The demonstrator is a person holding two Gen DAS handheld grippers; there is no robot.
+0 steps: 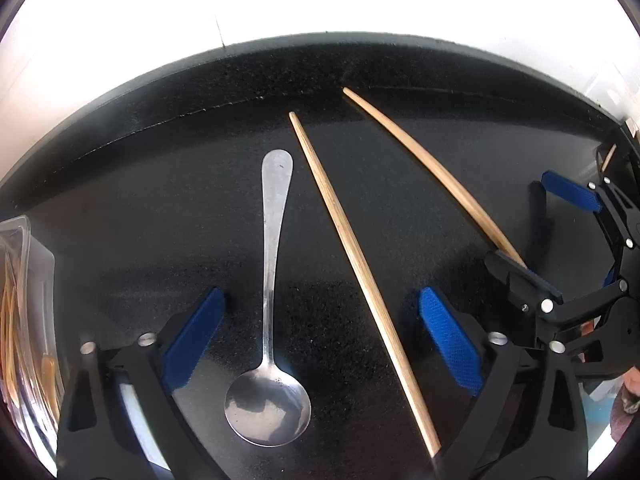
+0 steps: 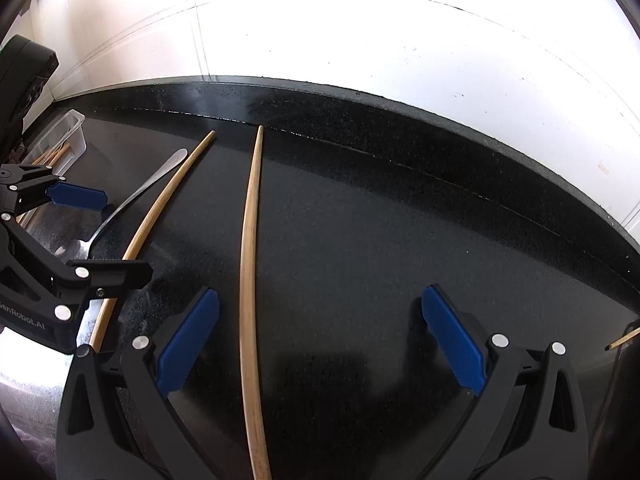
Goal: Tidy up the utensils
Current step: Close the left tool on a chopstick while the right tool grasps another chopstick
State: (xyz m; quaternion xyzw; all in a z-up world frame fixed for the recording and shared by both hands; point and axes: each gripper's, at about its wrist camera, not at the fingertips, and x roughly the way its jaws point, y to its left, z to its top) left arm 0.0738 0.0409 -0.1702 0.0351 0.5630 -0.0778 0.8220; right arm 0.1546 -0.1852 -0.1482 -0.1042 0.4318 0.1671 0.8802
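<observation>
Left gripper (image 1: pixel 320 336) jaws apart, straddling silver metal spoon (image 1: pixel 270 320) and one pale wooden chopstick (image 1: pixel 360 264). Right gripper (image 2: pixel 320 344) jaws apart beside second wooden chopstick (image 2: pixel 250 280) on black countertop (image 2: pixel 400 240).

Black speckled countertop (image 2: pixel 400 240), bright white wall (image 2: pixel 360 40)

Black speckled countertop (image 1: pixel 400 152) with raised back edge; white tiled wall (image 2: pixel 360 40) behind

Blown-out bkgd glare (fisheye-warped edges)
</observation>
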